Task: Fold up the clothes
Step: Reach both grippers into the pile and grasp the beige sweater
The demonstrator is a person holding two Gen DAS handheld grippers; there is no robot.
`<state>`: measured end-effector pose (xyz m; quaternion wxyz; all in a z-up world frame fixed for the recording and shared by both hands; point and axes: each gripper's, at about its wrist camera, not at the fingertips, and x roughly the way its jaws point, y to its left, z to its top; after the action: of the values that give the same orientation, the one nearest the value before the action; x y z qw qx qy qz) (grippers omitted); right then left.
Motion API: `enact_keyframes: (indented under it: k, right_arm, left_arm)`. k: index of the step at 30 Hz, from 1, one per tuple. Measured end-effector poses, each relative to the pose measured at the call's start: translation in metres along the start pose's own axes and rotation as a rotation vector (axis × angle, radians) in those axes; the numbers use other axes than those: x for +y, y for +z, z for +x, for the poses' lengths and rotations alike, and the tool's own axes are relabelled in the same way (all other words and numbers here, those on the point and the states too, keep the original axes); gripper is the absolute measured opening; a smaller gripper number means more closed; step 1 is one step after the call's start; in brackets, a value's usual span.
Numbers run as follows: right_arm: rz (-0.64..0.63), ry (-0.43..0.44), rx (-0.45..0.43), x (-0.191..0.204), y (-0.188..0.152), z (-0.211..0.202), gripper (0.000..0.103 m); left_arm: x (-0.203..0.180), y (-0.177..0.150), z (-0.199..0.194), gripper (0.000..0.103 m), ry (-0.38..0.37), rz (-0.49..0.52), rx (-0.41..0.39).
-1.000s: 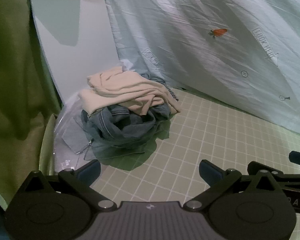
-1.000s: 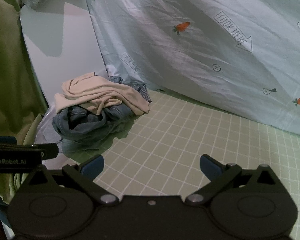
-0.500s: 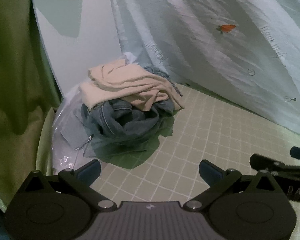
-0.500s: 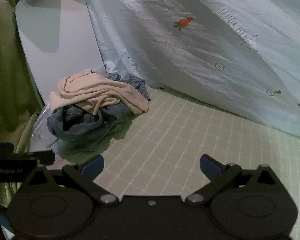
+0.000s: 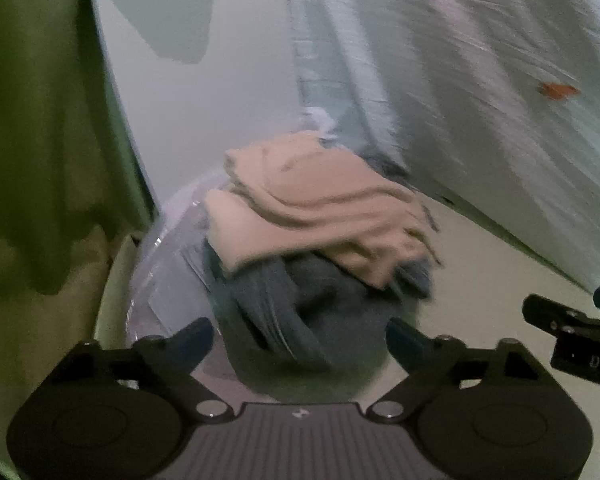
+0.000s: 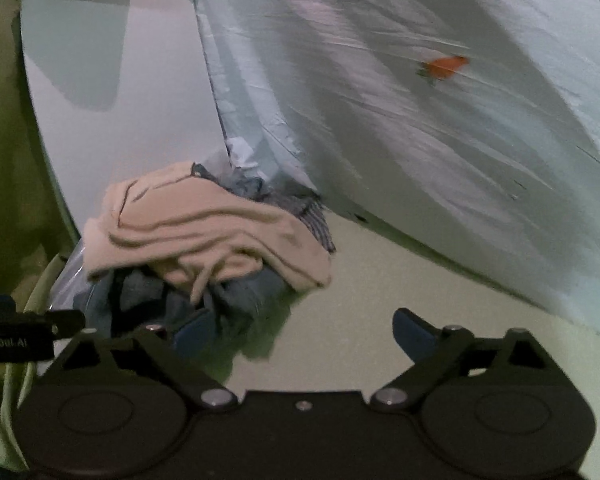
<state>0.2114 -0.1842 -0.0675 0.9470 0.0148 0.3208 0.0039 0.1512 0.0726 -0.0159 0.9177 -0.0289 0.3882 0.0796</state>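
So the clothes pile [image 5: 320, 248] is bunched up in the corner, on the pale green mat [image 6: 380, 300] right where the white board [image 5: 220, 120] meets the light blue sheet [image 6: 460, 140] with the little carrot print. On top there's a beige top [image 6: 208, 232], all crumpled and wrinkly, draped over a wad of blue denim [image 5: 284, 300]. A bit of checked fabric pokes out the back in the right view. Some clear plastic [image 5: 168, 272] sits under the left side. Both frames are pretty blurry. The left gripper [image 5: 300, 336] is spread wide with nothing in it, just short of the denim. The right gripper [image 6: 304, 332] is likewise wide and empty, its left fingertip [image 6: 192, 330] by the pile's edge
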Motion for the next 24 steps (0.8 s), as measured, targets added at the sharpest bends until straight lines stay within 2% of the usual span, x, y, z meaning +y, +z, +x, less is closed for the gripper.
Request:
enact_keyframes:
  k: [3,8,11,16,19,21,23,24]
  right_arm:
    - [-0.044,0.012,-0.009,0.016,0.018,0.038,0.086]
    - [-0.14,0.009,0.015,0.041,0.036,0.103,0.064]
    - [-0.185,0.003,0.041,0.051,0.041,0.137,0.054]
    - [-0.233,0.047,0.051,0.053,0.045,0.166,0.057]
    - [-0.261,0.089,0.059,0.048,0.047,0.177,0.062]
    - [-0.242,0.144,0.074,0.04,0.049,0.183,0.059]
    - [-0.2,0.233,0.087,0.031,0.052,0.183,0.027]
    - [-0.18,0.272,0.087,0.026,0.052,0.181,0.025]
  left_arm:
    - [0.012,0.018,0.03,0.076,0.012,-0.049,0.012]
    - [0.031,0.047,0.08,0.062,0.03,-0.131,0.035]
    - [0.034,0.052,0.1,0.051,0.018,-0.166,0.077]
    - [0.038,0.051,0.113,0.05,-0.007,-0.209,0.095]
    - [0.04,0.051,0.116,0.042,-0.027,-0.225,0.09]
    - [0.037,0.052,0.117,0.032,-0.029,-0.225,0.081]
    - [0.034,0.053,0.114,0.024,-0.033,-0.217,0.07]
    - [0.033,0.054,0.111,0.02,-0.037,-0.206,0.063]
